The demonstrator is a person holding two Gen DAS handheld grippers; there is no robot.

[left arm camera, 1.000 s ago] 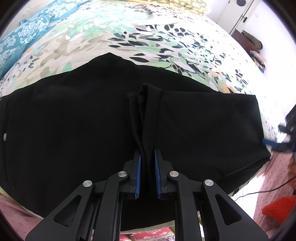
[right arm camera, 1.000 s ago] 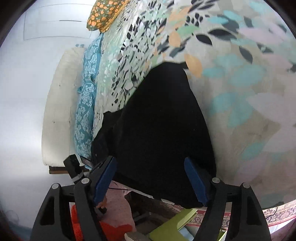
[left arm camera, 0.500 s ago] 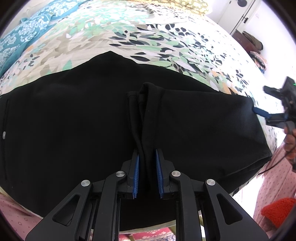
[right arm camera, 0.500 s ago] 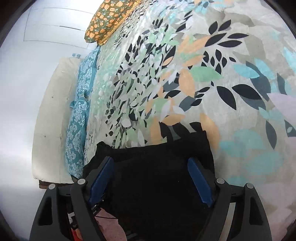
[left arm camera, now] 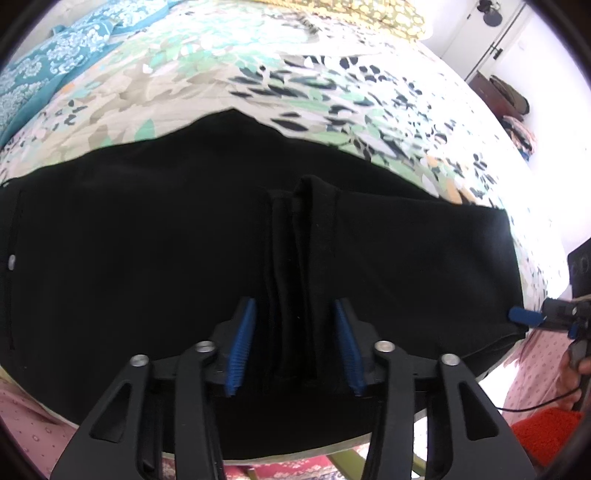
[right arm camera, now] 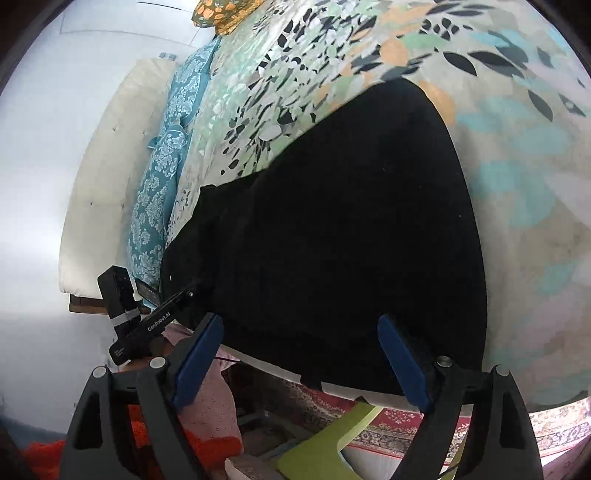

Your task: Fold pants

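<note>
Black pants [left arm camera: 147, 258] lie folded flat across the near edge of the floral bedspread [left arm camera: 258, 74]. A raised bunched ridge of cloth [left arm camera: 295, 258] runs toward my left gripper [left arm camera: 295, 339], which is open, its blue pads on either side of the ridge. My right gripper [right arm camera: 299, 354] is open and empty at the pants' [right arm camera: 351, 221] near end by the bed edge. It shows in the left wrist view [left arm camera: 532, 317] at the pants' right edge. The left gripper shows in the right wrist view [right arm camera: 147, 321] at the far left.
A teal patterned blanket [right arm camera: 166, 177] and an orange floral pillow [right arm camera: 221, 11] lie at the head of the bed. A patterned rug [right arm camera: 388, 432], a green object [right arm camera: 325, 450] and red cloth [right arm camera: 207, 450] are on the floor below. A door [left arm camera: 491, 33] stands far right.
My left gripper has opened and let go of the ridge of cloth. My right gripper swung up over the bedspread, then came back down to the pants' end at the bed edge.
</note>
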